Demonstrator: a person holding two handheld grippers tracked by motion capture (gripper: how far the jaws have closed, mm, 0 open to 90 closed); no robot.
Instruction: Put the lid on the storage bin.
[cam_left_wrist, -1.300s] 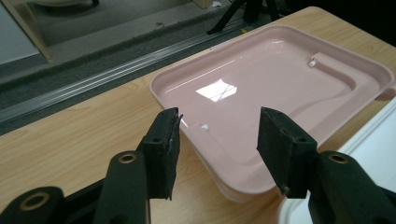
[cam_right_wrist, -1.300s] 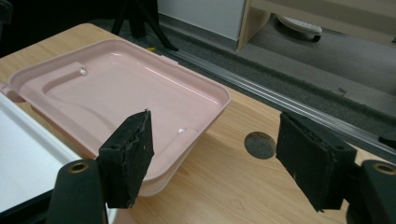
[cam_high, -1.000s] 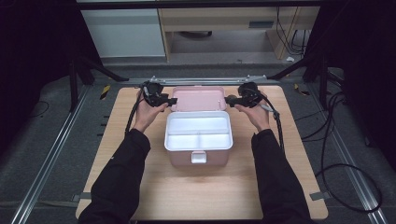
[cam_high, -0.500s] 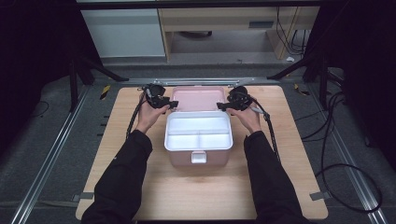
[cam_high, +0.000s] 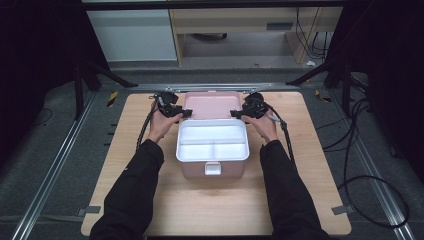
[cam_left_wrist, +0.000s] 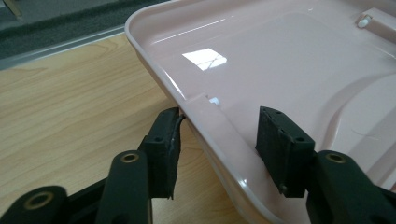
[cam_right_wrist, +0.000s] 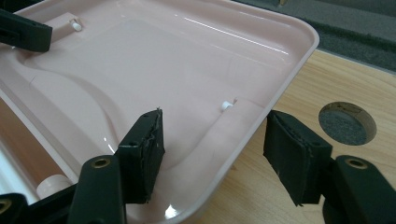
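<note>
Box mid-table with pink lid (cam_high: 209, 104) laid open flat at 12 o'clock of the white tray (cam_high: 212, 141); left gripper (cam_left_wrist: 215, 140) and right gripper (cam_right_wrist: 212, 149) straddle its side rims, jaws closing, not yet clamped, so lid swing is left; table edge (cam_high: 125, 165) well clear.

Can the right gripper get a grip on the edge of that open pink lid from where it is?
Probably yes. The right gripper already straddles the pink lid's side rim, one jaw inside and one outside, nothing between. Its jaws have just been closing but don't yet press on it.
</note>
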